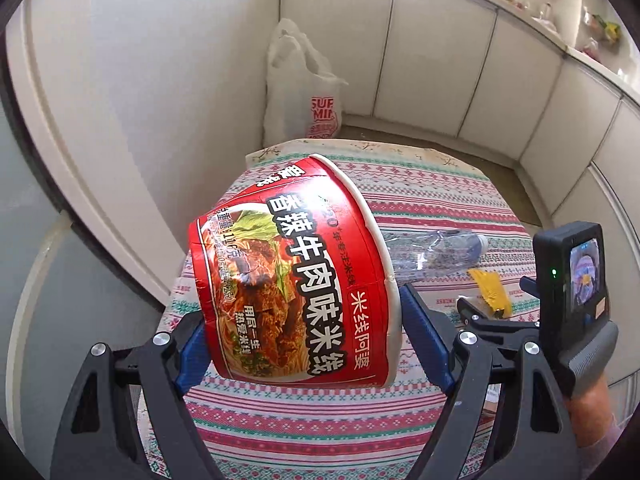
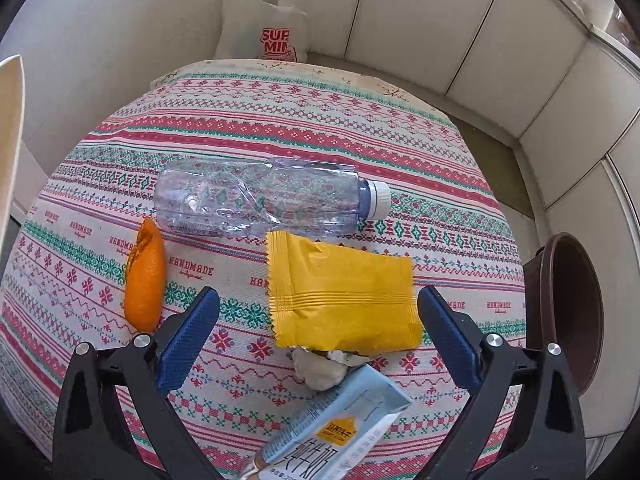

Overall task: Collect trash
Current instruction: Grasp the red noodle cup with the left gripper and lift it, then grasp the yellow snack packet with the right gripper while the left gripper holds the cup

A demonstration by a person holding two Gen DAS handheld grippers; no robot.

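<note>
A home, by the look of it: a small desk [image 2: 280, 128] under a woven, handmade-print cloth fills the centre, white panelled cabinets [image 1: 436, 64] curve along the upper right, and a supermarket plastic bag [image 2: 264, 28] slumps against the wall at top centre.

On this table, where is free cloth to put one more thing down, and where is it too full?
The far half of the tablecloth, between the crushed bottle and the edge by the white plastic bag, is bare. It is crowded nearer: orange peel, yellow packet, crumpled tissue and milk carton lie close together.
</note>
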